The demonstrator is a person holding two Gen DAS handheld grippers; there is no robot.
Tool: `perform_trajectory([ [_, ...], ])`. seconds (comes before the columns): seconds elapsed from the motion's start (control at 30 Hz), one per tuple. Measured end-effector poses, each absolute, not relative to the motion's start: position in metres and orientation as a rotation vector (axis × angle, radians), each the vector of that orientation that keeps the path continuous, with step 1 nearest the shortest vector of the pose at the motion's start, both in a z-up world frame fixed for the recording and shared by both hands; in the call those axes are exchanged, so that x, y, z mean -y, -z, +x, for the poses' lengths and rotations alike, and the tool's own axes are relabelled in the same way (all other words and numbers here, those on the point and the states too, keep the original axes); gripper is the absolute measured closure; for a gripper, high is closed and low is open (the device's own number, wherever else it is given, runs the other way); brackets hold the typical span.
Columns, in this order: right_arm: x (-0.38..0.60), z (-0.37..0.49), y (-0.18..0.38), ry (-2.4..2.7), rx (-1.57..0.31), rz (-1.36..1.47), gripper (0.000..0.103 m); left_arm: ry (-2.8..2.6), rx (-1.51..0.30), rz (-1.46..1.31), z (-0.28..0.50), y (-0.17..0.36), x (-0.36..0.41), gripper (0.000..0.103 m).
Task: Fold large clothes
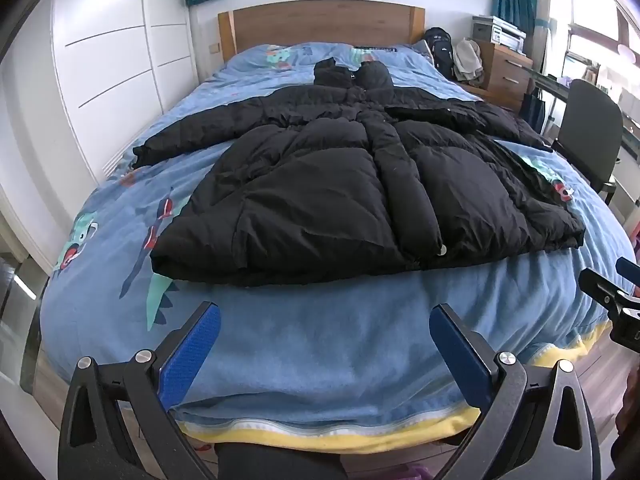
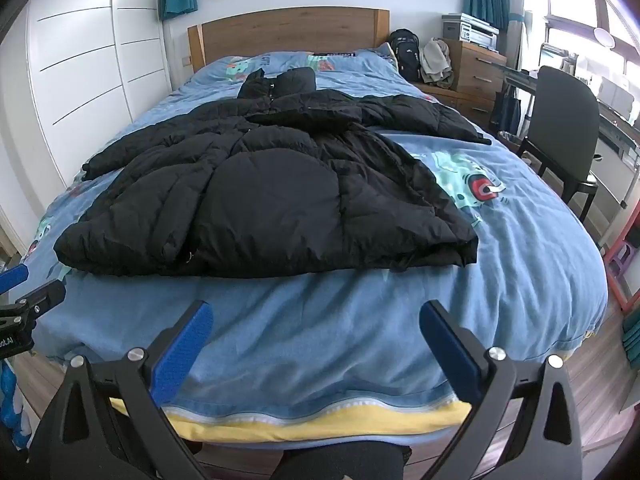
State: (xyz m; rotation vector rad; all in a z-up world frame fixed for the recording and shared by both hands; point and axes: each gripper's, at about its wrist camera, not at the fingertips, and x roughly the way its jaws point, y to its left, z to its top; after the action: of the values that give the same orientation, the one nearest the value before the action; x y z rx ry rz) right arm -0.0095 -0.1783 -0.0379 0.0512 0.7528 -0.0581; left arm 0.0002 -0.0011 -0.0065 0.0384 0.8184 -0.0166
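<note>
A large black puffer coat [image 1: 340, 176] [image 2: 272, 192] lies spread flat on the bed, front up, sleeves out to both sides and hood toward the headboard. Its hem faces me. My left gripper [image 1: 324, 320] hovers open over the blue bedcover [image 1: 320, 320] short of the hem, nothing between its blue pads [image 1: 192, 356]. In the right wrist view my right gripper [image 2: 316, 316] is likewise open and empty, short of the coat's hem near its right corner. Each gripper shows at the edge of the other's view: the right gripper [image 1: 612, 300], the left gripper [image 2: 28, 296].
The bed's foot edge with a yellow sheet [image 1: 328, 436] is just below the grippers. A wooden headboard [image 1: 320, 24] and white wardrobe [image 1: 104, 64] stand behind and left. To the right are a dark chair [image 2: 560, 128], a wooden dresser [image 2: 476, 68] and a black backpack [image 2: 406, 52].
</note>
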Motion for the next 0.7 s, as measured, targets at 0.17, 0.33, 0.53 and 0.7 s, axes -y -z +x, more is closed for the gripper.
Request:
perform_trajectory([
  [0.17, 0.1778, -0.0097, 0.0391, 0.058, -0.754, 0.051, 0.0, 0.014, -0.827, 0.039, 0.0012, 0.0076, 0.0008, 0.001],
  [0.33, 0.177, -0.0099, 0.0403, 0.059, -0.754, 0.05, 0.0, 0.012, -0.83, 0.038, 0.0016, 0.0085, 0.0003, 0.001],
  [0.53, 0.177, -0.0102, 0.0414, 0.06, -0.755, 0.049, 0.0, 0.009, -0.827, 0.036, 0.001, 0.0096, -0.0003, 0.001],
  [0.7, 0.1772, -0.0104, 0.0422, 0.059, -0.756, 0.048, 0.0, 0.009, -0.828, 0.035, 0.0013, 0.0097, -0.0007, 0.001],
])
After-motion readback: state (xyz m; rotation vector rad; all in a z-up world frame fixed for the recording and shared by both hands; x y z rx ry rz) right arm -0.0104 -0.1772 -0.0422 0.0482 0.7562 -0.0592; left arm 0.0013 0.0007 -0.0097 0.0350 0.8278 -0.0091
